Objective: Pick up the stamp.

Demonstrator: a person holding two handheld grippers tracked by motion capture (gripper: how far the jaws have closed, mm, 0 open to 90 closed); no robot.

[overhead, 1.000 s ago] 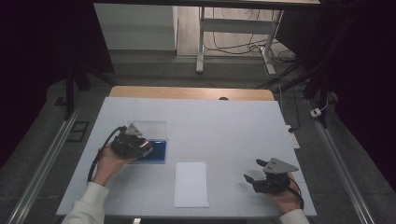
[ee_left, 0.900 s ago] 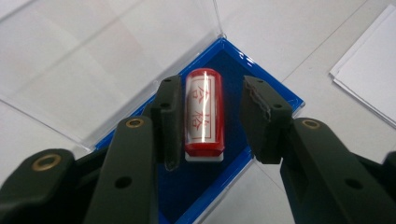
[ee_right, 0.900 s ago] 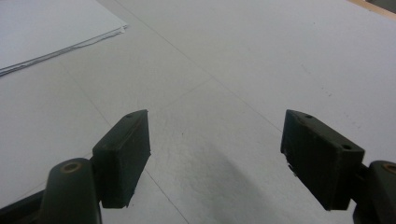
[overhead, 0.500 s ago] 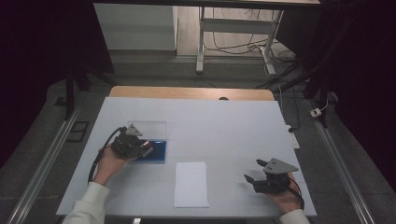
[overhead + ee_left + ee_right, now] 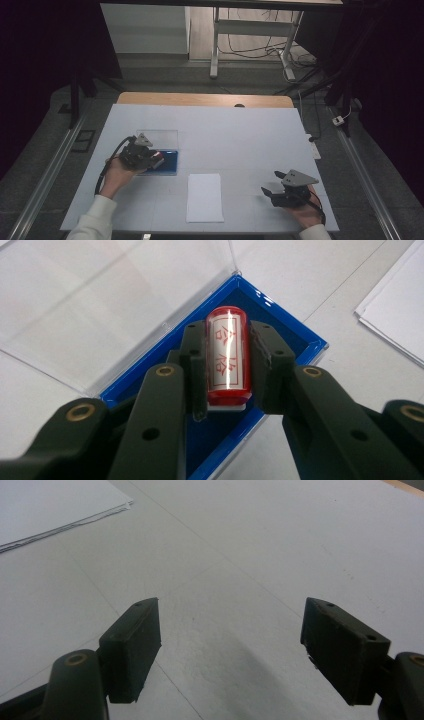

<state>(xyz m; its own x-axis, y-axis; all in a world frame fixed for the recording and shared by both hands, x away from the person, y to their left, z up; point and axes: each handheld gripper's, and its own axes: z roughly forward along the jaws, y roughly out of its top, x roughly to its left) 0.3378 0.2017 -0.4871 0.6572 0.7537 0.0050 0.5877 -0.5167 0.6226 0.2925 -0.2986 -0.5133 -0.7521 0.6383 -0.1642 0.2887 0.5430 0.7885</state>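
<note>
White table [image 5: 250, 135]: left fingers [image 5: 194, 365] pinch half-hidden red stamp [image 5: 228, 357]; right fingers [image 5: 131, 645] spread.

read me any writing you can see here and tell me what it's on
"合格", two red characters in a red frame, one above the other: on the red stamp that the left gripper clamps over the blue ink pad.
The paper shows no writing.

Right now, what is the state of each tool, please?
Left tool: closed on the red stamp over the blue ink pad case.
Right tool: open, holding nothing.
</note>
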